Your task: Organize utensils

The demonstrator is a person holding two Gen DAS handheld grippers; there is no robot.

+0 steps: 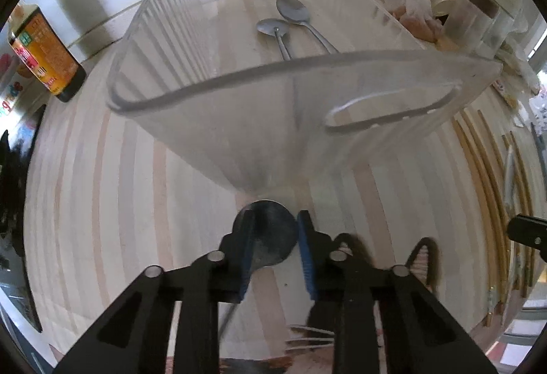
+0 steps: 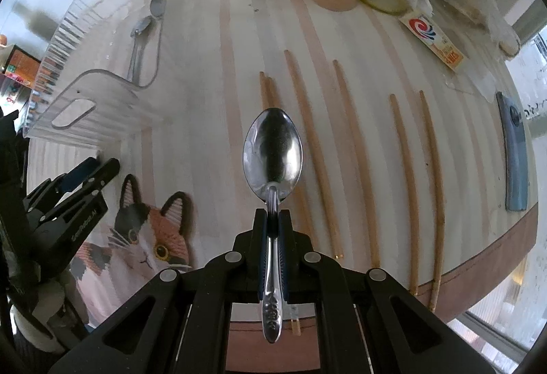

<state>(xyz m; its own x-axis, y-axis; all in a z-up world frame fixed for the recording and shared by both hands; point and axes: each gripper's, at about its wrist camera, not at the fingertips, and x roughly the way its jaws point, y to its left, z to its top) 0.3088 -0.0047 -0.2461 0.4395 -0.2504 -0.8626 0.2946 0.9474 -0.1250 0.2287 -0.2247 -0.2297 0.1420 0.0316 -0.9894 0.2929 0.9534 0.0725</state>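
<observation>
Two spoons (image 1: pixel 287 21) already in clear bin (image 1: pixel 212 83), upper centre of frame. Right tool (image 2: pixel 272 213) clamped tight on third spoon (image 2: pixel 272 151) above bench (image 2: pixel 212 100). Left tool (image 1: pixel 273 237) slightly parted around spoon bowl; grip unclear. Next: carry spoon over bin, release. Chopsticks (image 2: pixel 307 134) waiting.

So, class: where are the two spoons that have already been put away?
The two spoons lie side by side inside the clear plastic bin. They sit at top centre in the left wrist view and at upper left in the right wrist view.
</observation>
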